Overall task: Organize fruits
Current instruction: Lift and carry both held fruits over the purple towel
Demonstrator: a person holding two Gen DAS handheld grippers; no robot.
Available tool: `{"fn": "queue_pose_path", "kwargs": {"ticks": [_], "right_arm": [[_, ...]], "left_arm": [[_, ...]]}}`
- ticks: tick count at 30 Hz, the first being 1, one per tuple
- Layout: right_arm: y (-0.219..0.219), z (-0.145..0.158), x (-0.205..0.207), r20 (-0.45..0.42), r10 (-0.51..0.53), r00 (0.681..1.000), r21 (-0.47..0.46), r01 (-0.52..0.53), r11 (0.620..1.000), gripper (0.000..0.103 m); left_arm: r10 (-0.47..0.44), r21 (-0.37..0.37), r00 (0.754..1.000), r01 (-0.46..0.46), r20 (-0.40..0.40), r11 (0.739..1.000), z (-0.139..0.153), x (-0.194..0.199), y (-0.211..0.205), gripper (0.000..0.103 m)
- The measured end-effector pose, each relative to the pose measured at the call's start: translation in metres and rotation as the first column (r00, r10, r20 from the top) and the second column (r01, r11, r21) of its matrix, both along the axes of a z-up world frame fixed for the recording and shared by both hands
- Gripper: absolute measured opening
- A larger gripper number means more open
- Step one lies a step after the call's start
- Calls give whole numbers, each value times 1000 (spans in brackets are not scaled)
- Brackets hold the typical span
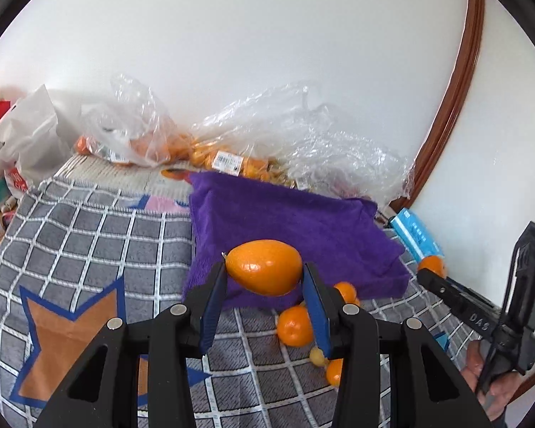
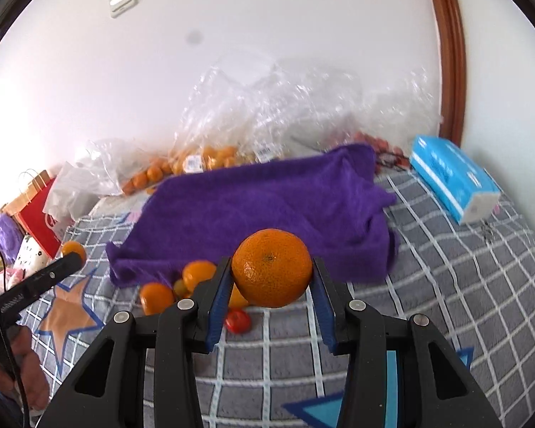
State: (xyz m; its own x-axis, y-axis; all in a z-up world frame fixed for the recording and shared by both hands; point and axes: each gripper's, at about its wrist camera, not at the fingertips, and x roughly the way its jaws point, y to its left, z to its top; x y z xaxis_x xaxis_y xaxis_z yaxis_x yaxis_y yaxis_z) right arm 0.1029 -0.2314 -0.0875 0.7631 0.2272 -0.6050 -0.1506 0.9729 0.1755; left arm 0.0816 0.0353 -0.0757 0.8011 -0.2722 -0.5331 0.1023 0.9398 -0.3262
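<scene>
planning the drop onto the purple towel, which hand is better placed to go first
Marginally the right: the right gripper holds its mandarin before the purple towel's middle; the left gripper with its oval fruit faces the towel's corner.

Both wrist cams look fwd-down along their tools, close over the bed, sharing the purple towel [image 1: 296, 228] [image 2: 267, 210].

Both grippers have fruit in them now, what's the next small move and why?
Probably carry both forward over the purple towel. The left gripper clamps an egg-shaped orange fruit, the right gripper a mandarin, both clear of the loose fruit on the checked blanket.
</scene>
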Motion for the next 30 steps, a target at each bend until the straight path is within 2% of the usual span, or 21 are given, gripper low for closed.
{"fn": "queue_pose_path", "kwargs": {"ticks": [6,15,19,24,30], "right_arm": [[8,14,22,41,37,998,21,-38,999,43],[16,28,59,119,61,991,14,-64,998,43],[15,30,83,121,60,991,41,-65,997,43],[17,20,105,127,41,991,26,-45,999,43],[14,-16,119,35,48,998,26,-49,998,43]], "left_arm": [[23,26,999,-24,35,999,23,23,-5,41],[52,-3,998,-52,35,999,29,75,-7,41],[73,-12,997,-73,24,997,22,99,-7,41],[95,-21,995,-95,9,995,-5,109,-3,41],[98,-3,995,-98,-24,995,-27,117,-5,41]]}}
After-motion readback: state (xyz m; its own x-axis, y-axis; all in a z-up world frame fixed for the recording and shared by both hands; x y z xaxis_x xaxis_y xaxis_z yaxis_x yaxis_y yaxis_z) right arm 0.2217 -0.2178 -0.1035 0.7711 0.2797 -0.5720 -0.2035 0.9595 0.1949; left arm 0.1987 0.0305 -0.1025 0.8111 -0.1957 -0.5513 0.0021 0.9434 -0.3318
